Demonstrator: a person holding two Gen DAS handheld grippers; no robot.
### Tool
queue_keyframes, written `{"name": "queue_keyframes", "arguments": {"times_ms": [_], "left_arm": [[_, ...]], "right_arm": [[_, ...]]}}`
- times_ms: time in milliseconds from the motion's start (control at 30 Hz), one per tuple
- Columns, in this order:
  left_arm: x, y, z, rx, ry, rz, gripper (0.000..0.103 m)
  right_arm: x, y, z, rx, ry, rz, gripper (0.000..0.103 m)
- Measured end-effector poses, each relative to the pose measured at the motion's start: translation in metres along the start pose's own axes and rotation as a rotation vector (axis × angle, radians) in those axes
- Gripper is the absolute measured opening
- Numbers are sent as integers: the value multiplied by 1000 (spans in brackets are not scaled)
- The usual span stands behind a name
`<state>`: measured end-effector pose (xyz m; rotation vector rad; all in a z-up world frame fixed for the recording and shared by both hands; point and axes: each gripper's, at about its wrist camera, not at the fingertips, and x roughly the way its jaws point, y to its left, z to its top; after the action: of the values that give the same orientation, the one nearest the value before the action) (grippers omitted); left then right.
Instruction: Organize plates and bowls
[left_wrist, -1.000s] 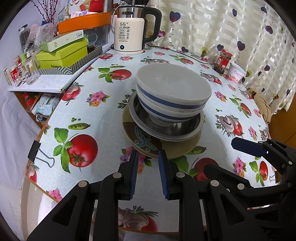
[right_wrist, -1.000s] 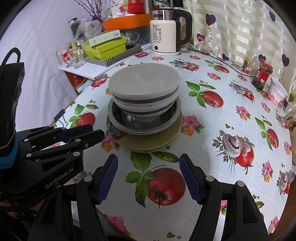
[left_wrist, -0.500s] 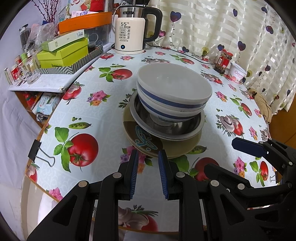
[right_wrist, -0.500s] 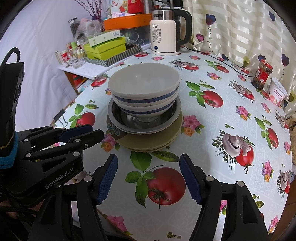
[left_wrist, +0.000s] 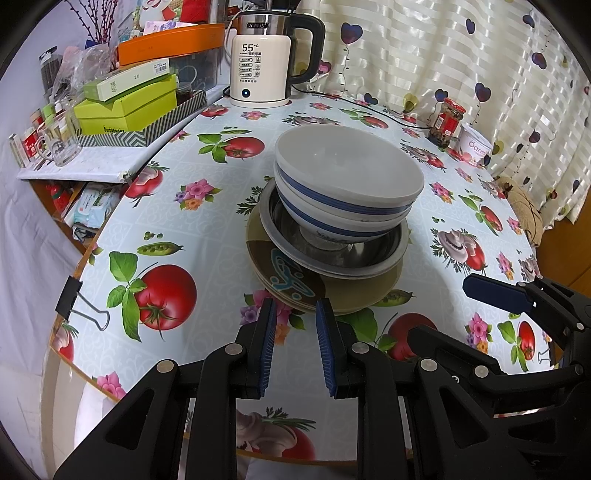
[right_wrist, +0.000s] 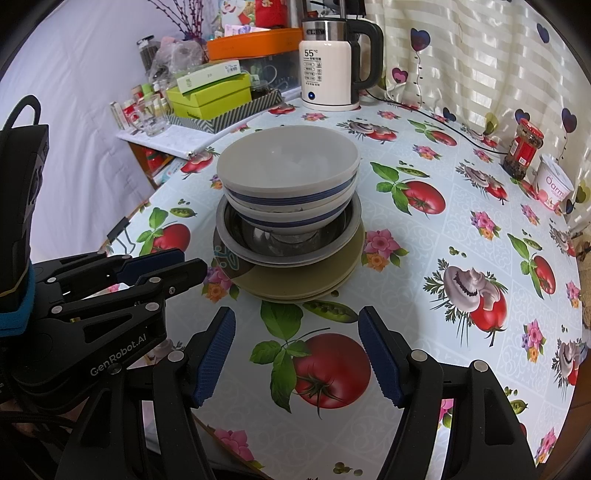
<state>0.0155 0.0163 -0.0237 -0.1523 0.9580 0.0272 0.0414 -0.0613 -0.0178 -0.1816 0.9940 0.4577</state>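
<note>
Already nested into one stack (left_wrist: 332, 236) just ahead of both grippers, plates lowest and bowls on top.
Widest pieces lowest, presumably for steadiness on the desk (left_wrist: 207, 229); left gripper (left_wrist: 294, 347) narrowly parted and empty, level with the bottom plate's rim; right gripper (right_wrist: 297, 356) spread wide, holding nothing, short of the stack.

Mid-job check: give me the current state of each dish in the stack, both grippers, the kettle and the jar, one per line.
top bowl: upright, empty, nested in the second bowl
second bowl: upright, sitting in the steel bowl
steel bowl: upright, on the plates
plates: stacked flat on the table
left gripper: narrowly open, empty
right gripper: wide open, empty
kettle: upright, display reads 55
jar: upright, lid on
</note>
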Motion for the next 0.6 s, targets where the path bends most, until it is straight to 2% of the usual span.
{"name": "queue_keyframes", "arguments": {"times_ms": [600], "left_arm": [[0,-1,1,1,1,0,23]], "right_arm": [[-1,1,0,-2,-1,0,70]]}}
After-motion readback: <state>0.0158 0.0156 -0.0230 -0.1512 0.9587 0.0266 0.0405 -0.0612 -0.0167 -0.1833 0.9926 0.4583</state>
